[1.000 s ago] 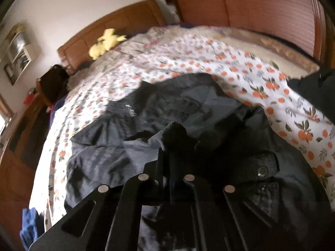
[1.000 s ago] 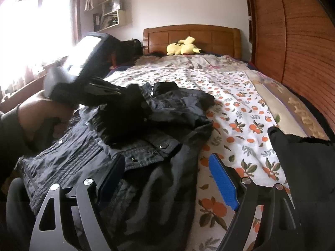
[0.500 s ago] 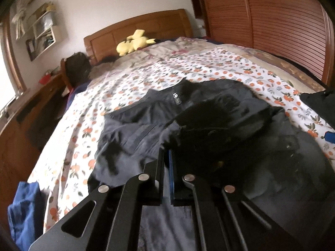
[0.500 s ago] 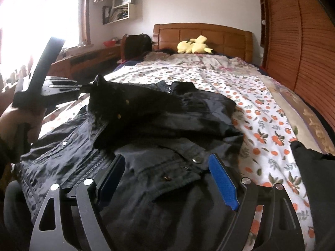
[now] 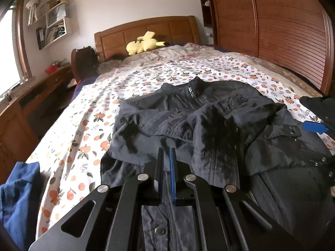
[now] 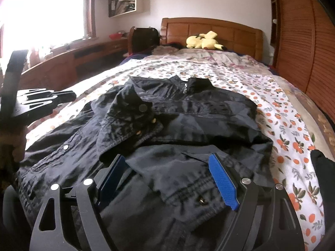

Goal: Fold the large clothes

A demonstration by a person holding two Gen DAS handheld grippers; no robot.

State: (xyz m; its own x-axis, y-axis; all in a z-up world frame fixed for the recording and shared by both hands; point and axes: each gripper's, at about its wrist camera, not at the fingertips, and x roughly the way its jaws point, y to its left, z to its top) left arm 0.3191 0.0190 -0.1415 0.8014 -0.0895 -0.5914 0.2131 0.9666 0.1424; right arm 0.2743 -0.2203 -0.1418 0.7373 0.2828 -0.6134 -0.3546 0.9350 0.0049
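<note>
Dark jacket (image 5: 209, 125) lay spread on the bed (image 5: 83, 129), collar and zipper pull toward 12 o'clock (headboard end), hem toward 6, right under both cameras. Long axis ran 12 to 6, along the bed.

A sleeve (image 6: 129, 117) was folded across the chest, cuff snap facing up, lying roughly 10 to 4 in the right wrist view.

Left tongs (image 5: 166, 156) were pressed together, nothing visibly pinched, tips just above the fabric near the 6 o'clock hem. From the right wrist view they sat out at 9 o'clock, off the jacket's edge over the sheet.

Right tongs (image 6: 167, 179) were spread wide, empty, straddling the lower front panel.

Judgement: the right tongs were nearer the unfolded side, at about 3 o'clock; the next fold likely brings that side or sleeve inward toward the zipper line, so the grab needs the outer edge, not the hem.
</note>
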